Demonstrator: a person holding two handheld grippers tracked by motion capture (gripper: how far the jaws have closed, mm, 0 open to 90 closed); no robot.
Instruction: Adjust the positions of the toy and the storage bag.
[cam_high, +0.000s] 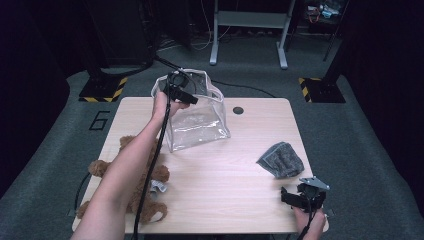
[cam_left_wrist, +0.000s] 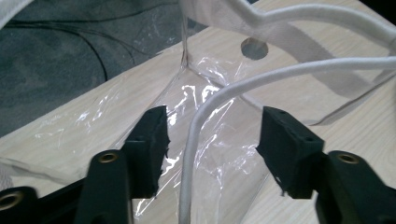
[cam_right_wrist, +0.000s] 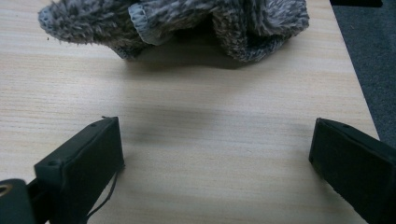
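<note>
A clear plastic bag (cam_high: 197, 120) with white trim stands upright at the back left of the wooden table (cam_high: 235, 175). My left gripper (cam_high: 176, 92) is up at the bag's rim. In the left gripper view its jaws stand apart over the bag (cam_left_wrist: 219, 158). The bag's white cord handle (cam_left_wrist: 299, 70) runs between them, touching neither pad, so my left gripper (cam_left_wrist: 215, 126) is open. My right gripper (cam_high: 298, 192) rests low near the front right corner, open and empty (cam_right_wrist: 217, 140). A grey knitted cloth (cam_high: 281, 159) lies just ahead of it (cam_right_wrist: 187, 23).
A brown teddy bear (cam_high: 100, 167) lies at the front left, partly under the person's left forearm. A round cable hole (cam_high: 238, 110) is in the table behind the bag. The table's right edge (cam_right_wrist: 355, 70) runs close to the right gripper. A grey desk frame (cam_high: 250, 20) stands on the floor beyond.
</note>
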